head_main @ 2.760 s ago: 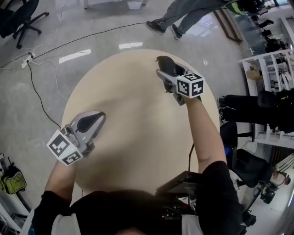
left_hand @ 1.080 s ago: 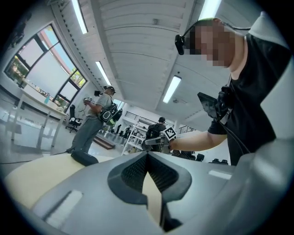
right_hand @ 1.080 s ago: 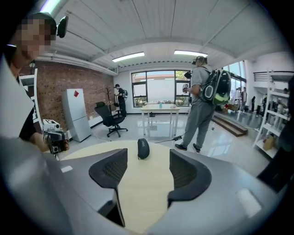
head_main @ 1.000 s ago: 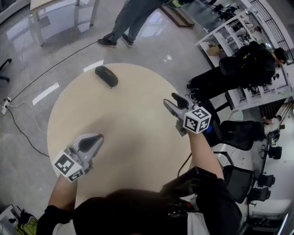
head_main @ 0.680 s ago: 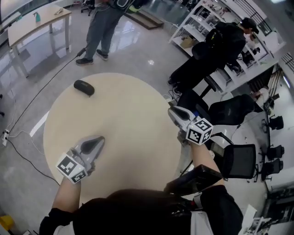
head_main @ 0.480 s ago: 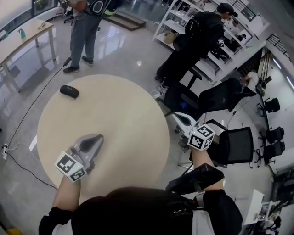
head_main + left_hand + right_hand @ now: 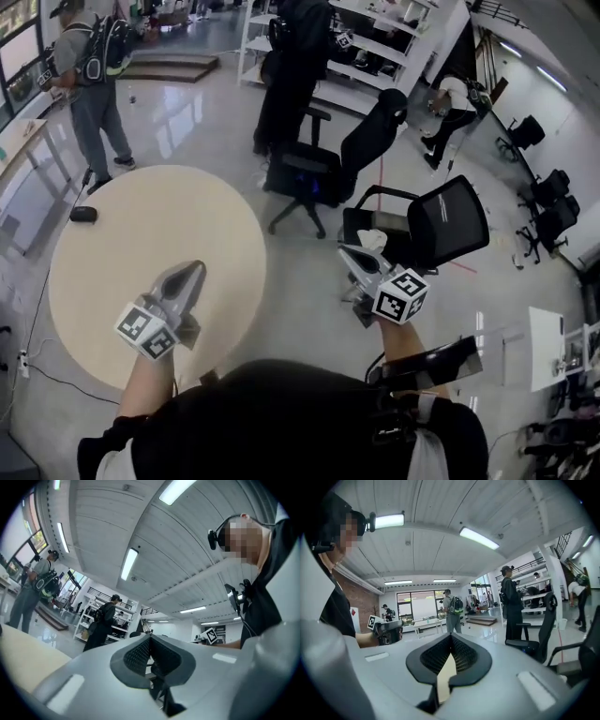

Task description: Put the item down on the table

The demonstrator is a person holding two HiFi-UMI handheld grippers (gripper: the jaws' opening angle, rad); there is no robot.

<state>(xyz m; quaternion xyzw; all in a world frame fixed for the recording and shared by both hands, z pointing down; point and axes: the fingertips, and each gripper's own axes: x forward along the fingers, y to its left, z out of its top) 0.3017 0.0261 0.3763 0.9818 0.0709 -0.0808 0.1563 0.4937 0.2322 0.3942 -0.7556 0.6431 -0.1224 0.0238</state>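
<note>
The dark item [image 7: 83, 214] lies on the round beige bench [image 7: 141, 234], close to its far left edge, with nothing touching it. Both grippers are well apart from it.

The left gripper [image 7: 192, 269] hangs over the near right part of the bench and points away from the person. In the left gripper view its fingers [image 7: 136, 656] are clenched, the ribbed pads meeting at the tips with nothing between them. A strip of the bench top shows at that view's lower left.

The right gripper [image 7: 345, 251] is held off the bench to the right, over the glossy floor [image 7: 300, 281], just near of a black office chair [image 7: 441, 220]. In the right gripper view its fingers [image 7: 466, 656] are likewise clenched together and empty.

A second black chair [image 7: 319, 159] stands beyond the bench's far right side. A person with a backpack [image 7: 89, 84] stands far left, and another person in dark clothes [image 7: 300, 56] stands by white shelving [image 7: 375, 66] at the far side.
</note>
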